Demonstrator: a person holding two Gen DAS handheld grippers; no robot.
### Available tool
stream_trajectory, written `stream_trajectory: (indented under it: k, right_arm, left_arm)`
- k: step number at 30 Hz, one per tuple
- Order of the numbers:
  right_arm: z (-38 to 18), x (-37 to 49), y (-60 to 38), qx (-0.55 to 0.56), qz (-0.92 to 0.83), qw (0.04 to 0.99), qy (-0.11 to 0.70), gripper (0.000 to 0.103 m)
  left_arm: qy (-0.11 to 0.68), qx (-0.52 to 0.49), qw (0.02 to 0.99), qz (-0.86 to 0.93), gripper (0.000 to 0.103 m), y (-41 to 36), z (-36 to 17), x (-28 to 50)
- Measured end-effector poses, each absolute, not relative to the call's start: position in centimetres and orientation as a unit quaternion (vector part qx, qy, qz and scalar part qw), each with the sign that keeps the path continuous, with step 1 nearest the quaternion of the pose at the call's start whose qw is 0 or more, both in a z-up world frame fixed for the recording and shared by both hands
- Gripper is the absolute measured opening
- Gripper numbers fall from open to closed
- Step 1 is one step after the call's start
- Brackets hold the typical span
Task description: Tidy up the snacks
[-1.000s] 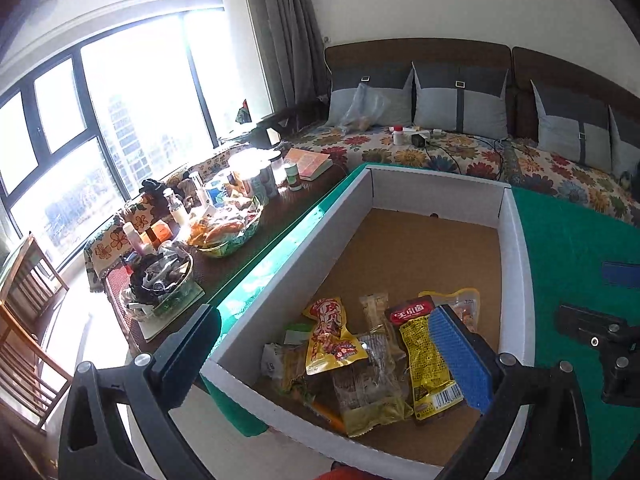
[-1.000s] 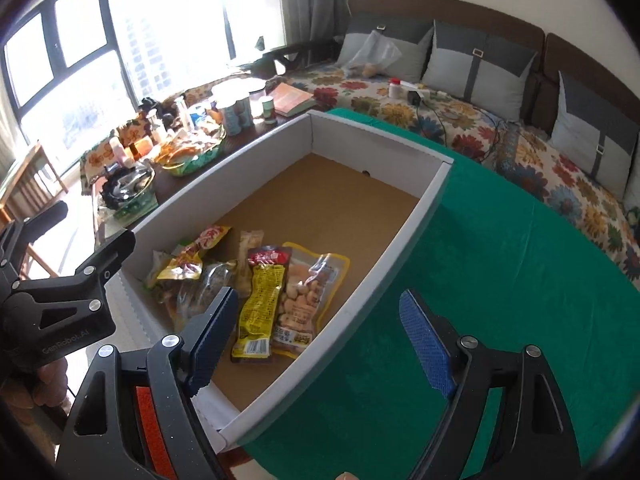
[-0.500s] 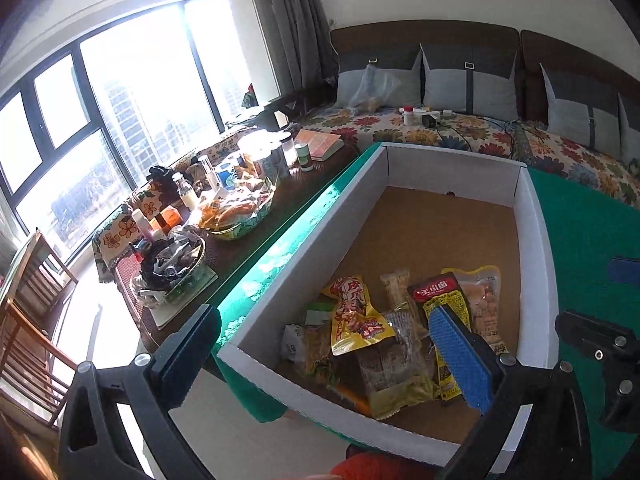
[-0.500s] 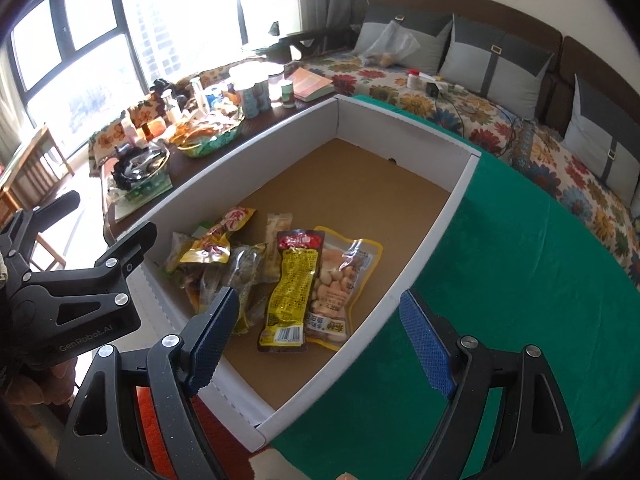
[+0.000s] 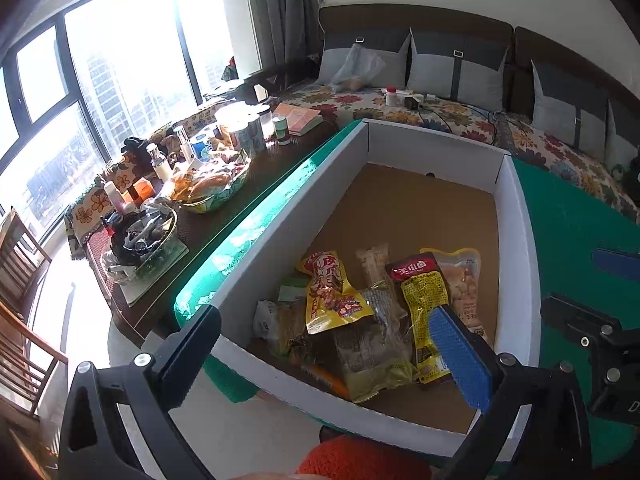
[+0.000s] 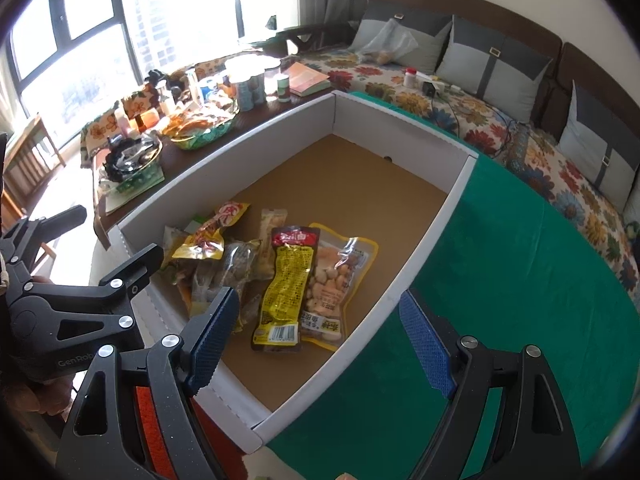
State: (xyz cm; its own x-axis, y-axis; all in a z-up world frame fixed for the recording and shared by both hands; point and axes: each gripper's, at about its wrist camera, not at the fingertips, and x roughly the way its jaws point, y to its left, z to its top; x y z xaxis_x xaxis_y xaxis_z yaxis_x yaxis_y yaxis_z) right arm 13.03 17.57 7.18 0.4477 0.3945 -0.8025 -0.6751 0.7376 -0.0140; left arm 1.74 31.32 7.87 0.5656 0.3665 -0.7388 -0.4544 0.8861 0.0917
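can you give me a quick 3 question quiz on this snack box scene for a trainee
1. True or false: the right gripper is clamped on a snack packet.
2. Which packet lies directly beside the long yellow packet with the red top, on the side nearer the green cloth? A) clear-window packet of pale round snacks B) a drink can C) a book
3. Fill in: the snacks sit at the ___ end of the cardboard box, leaving the far end bare.

Key: 1 false, both the right and the left gripper are open and empty; 2 A; 3 near.
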Motion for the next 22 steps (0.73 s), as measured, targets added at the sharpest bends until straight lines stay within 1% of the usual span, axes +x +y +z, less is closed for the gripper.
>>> stream_trajectory:
  k: [16, 22]
  right_arm:
    - [6.4, 12.7, 18.4, -0.177, 0.323, 0.828, 0.423, 0.085]
    - [5.9, 12.6, 18.8, -0.183, 0.323, 0.824, 0.429, 0.085]
  left_arm:
    - [0.408, -0.068, 0.881, 0.232, 0.103, 32.3, 7.1, 1.7]
    - [0.41, -0.094, 0.877, 0.231, 0.103, 32.9, 7.0, 1.3]
